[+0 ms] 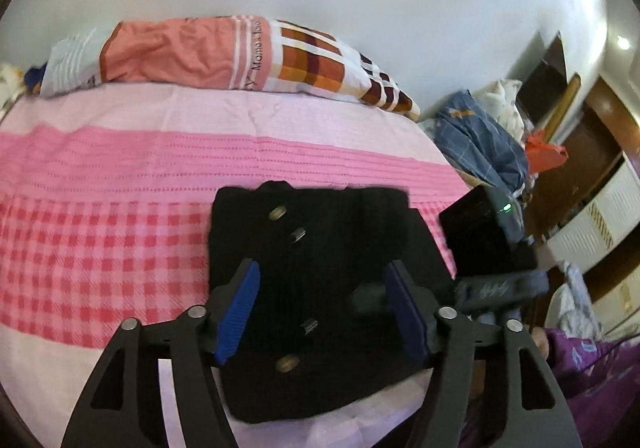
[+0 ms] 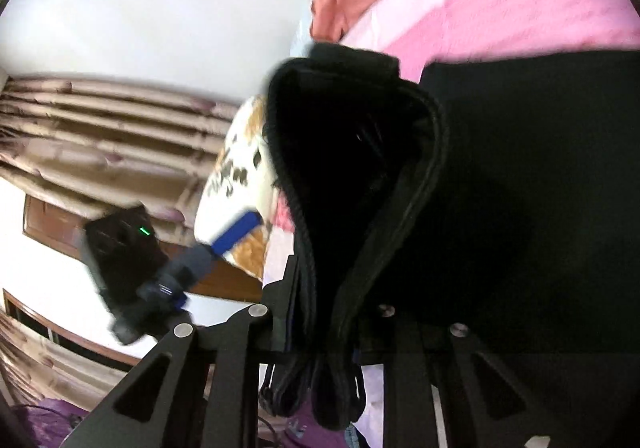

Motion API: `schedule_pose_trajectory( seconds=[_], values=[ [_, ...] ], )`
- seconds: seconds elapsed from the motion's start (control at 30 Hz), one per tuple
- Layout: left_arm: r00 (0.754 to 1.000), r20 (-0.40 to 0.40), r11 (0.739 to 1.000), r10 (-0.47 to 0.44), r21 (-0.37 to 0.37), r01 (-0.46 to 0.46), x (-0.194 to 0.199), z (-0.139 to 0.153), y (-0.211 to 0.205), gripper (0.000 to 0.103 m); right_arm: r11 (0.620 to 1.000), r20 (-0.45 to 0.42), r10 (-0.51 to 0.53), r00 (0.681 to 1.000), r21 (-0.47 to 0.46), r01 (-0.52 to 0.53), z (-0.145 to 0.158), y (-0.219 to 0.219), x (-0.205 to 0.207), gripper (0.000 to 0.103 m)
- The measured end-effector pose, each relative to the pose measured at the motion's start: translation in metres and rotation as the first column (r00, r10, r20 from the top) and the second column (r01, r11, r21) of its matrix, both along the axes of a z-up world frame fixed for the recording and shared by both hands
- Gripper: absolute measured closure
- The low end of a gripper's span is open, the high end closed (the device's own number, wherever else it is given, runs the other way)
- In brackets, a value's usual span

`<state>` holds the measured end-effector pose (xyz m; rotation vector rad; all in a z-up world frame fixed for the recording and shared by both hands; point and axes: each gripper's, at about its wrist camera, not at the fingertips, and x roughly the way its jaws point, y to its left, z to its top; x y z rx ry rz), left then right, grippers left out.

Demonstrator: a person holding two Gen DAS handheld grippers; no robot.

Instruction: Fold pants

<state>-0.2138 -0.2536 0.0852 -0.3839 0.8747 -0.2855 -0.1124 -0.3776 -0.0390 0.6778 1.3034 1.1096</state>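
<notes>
In the right wrist view the black pants [image 2: 360, 175] fill the frame's right and hide the right hand-held gripper [image 2: 320, 328] pads; the left hand-held gripper [image 2: 176, 268] is motion-blurred.

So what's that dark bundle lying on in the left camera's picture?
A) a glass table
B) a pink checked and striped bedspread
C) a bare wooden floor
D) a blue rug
B: the folded black pants rest on the pink bedspread, checks and stripes showing around them.

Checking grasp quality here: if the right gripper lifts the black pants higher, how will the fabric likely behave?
Probably floppy: the black pants already droop in thick folds from the right gripper. Likely heavyish. The stacked layers may slide apart.
</notes>
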Motion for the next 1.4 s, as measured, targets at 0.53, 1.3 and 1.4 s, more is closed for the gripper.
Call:
schedule_pose_trajectory(
  seconds=[0.53, 1.3, 1.4],
  values=[
    [0.992, -0.074, 0.991, -0.103, 0.083, 0.109, 0.028, -0.032, -0.067, 0.032, 0.958, -0.048, -0.269, 0.962, -0.122, 0.261, -0.022, -0.16, 0.038, 0.084],
    [0.99, -0.093, 0.985, -0.103, 0.127, 0.115, 0.045, -0.062, -0.089, 0.032, 0.872, 0.247, -0.146, 0.958, -0.426, 0.243, -0.012, -0.151, 0.021, 0.083],
    [0.991, -0.096, 0.985, -0.095, 0.134, 0.107, 0.044, -0.064, -0.088, 0.032, 0.861, 0.269, -0.128, 0.955, -0.448, 0.241, -0.011, -0.149, 0.021, 0.083]
  ],
)
